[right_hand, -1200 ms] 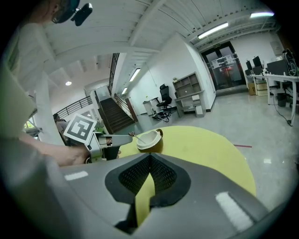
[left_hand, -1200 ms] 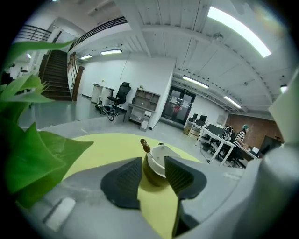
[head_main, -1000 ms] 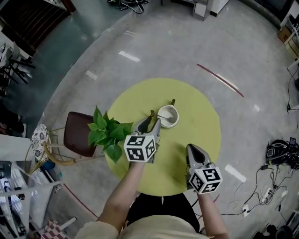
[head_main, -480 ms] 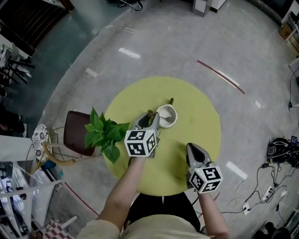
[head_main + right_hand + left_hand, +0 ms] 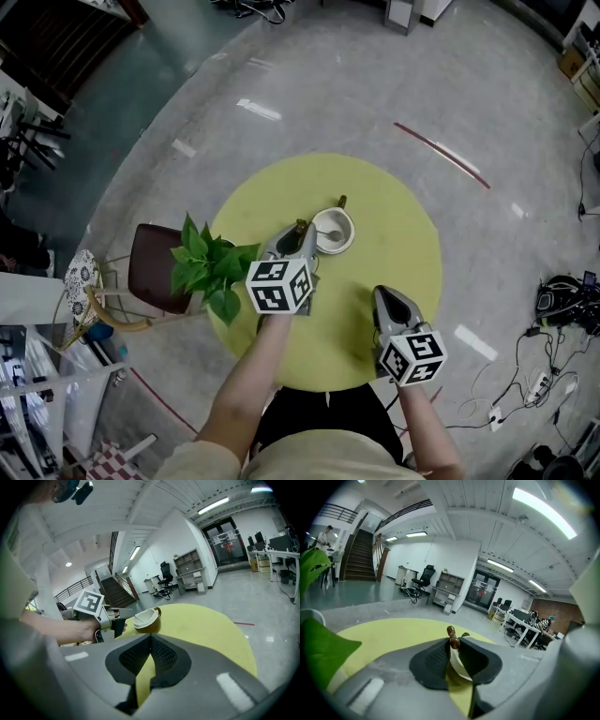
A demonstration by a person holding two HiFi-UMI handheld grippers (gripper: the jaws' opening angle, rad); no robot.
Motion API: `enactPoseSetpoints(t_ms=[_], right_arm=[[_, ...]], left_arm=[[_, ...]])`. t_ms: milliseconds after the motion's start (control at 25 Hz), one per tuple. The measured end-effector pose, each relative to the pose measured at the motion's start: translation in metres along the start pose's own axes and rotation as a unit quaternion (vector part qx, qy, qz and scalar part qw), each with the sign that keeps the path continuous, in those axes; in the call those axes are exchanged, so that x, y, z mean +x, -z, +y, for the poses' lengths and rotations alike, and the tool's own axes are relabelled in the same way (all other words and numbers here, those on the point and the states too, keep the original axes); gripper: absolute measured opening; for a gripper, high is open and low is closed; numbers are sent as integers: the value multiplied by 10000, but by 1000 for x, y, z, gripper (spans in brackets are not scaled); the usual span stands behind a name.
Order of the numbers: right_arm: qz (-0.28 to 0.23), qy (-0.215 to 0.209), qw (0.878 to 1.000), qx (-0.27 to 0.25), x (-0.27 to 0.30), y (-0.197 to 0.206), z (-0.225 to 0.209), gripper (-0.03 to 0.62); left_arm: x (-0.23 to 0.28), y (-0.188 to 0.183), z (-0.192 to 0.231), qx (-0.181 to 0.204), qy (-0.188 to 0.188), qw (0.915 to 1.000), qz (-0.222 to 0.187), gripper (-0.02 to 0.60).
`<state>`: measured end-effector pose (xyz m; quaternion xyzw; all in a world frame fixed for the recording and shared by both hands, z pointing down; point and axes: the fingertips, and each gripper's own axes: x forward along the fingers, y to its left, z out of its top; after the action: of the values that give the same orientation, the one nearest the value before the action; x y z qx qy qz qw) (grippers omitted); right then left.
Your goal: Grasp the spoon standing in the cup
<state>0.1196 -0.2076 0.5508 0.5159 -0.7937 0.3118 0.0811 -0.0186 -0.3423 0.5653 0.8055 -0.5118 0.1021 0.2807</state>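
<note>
left gripper view: left gripper (image 5: 453,642), ribbed black jaws just closing, pinching knobbed brown spoon (image 5: 451,631); right gripper (image 5: 150,639) jaws together.

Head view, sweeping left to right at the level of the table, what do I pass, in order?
Brown chair → leafy plant → left gripper → cup → right gripper

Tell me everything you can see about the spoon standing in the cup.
The spoon shows a slim, dark brown, wood-like handle with a knobbed tip. It leans out of the cup toward the left gripper, whose jaws have just been closing and pinch the handle below the tip. Its bowl is hidden inside the cup.
</note>
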Motion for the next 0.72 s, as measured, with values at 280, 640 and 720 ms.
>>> enactPoseSetpoints(t_ms=[280, 640, 720], right_arm=[[-61, 25, 10000, 0, -9, -2, 3, 2], [-141, -18, 9999, -88, -14, -4, 12, 2], [-168, -37, 9998, -117, -15, -5, 16, 2]], left_arm=[[-12, -10, -6, 55, 51, 9998, -198, 55], [-45, -40, -16, -83, 147, 9970, -756, 54], [-53, -46, -19, -96, 184, 9964, -818, 54]])
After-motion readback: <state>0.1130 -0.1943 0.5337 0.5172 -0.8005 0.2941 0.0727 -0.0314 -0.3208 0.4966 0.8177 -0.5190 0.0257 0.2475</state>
